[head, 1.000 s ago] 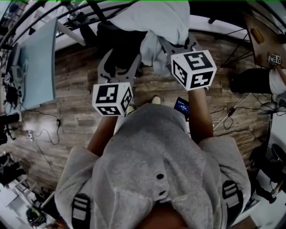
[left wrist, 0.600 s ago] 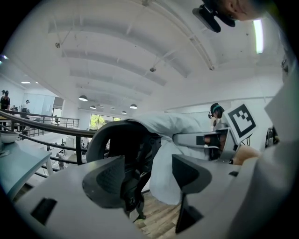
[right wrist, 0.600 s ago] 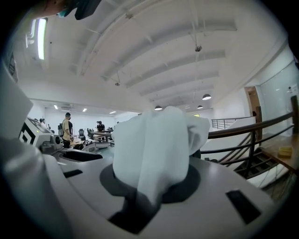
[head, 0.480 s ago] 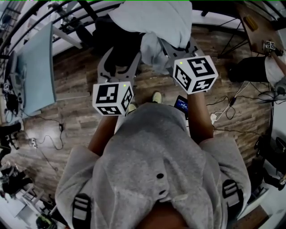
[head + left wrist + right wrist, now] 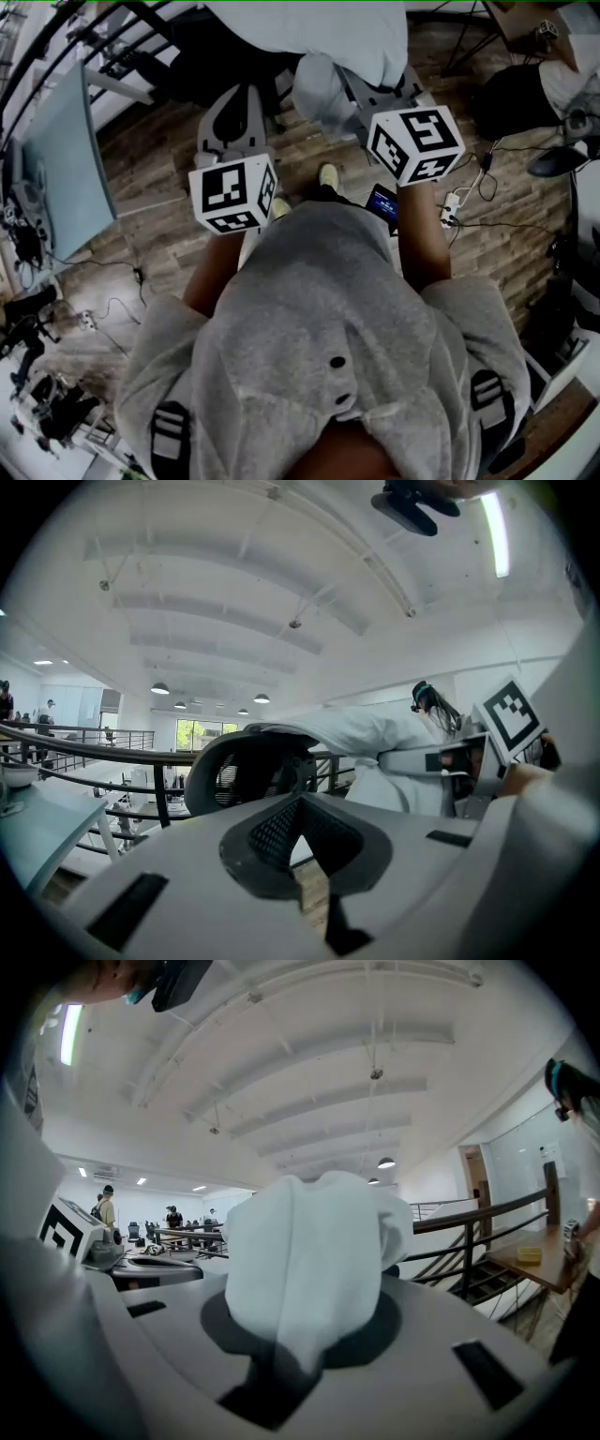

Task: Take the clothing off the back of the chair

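Observation:
A white garment (image 5: pixel 328 33) lies over the back of a dark mesh office chair (image 5: pixel 211 66) in the head view. My right gripper (image 5: pixel 361 82) is shut on a fold of this garment (image 5: pixel 314 1251), which fills the space between its jaws (image 5: pixel 302 1335). My left gripper (image 5: pixel 236 96) is to the left of the garment, apart from it. Its jaws have just been closing and now meet with nothing between them (image 5: pixel 302 799). In the left gripper view the chair back (image 5: pixel 246 769) stands ahead with the garment (image 5: pixel 361 735) draped over it.
Wood floor (image 5: pixel 159 169) lies below, with cables and a power strip (image 5: pixel 457 200) at the right. A pale desk (image 5: pixel 61 155) stands at the left, with a black railing (image 5: pixel 84 747) behind the chair. Another person (image 5: pixel 572 80) is at the top right.
The left gripper's jaws, spread wide before, have come together on nothing. Both grippers and the garment shifted a little in the head view.

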Tool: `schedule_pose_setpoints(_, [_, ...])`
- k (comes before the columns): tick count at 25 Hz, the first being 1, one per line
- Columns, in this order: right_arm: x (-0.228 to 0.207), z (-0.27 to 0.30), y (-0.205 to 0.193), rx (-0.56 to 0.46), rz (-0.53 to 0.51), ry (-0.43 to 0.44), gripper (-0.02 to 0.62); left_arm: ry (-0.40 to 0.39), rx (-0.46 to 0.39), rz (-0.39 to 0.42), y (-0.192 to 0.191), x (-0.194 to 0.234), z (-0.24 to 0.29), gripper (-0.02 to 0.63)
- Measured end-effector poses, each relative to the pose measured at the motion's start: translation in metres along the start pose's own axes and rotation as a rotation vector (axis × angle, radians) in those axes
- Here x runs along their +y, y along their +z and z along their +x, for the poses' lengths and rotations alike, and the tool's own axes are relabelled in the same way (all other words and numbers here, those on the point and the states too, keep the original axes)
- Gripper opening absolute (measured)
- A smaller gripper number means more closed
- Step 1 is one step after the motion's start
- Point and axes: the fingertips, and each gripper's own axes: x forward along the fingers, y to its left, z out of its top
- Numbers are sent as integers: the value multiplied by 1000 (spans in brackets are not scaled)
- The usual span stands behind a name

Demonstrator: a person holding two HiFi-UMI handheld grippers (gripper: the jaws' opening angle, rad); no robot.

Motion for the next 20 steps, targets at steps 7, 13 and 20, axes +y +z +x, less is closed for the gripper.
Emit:
schedule_pose_setpoints(7, [-5,-35,-14,-5,45,-122,120,-99,16,11,-6,-17,2,12])
schedule_pose_setpoints(13, [-17,-70,-22,-37,115,-221,121,-193,13,18,-6,-45,2,11])
schedule_pose_setpoints(20, [-21,-100,-31,-43,127,-307,121,-283,16,15,-5,-68,5,12])
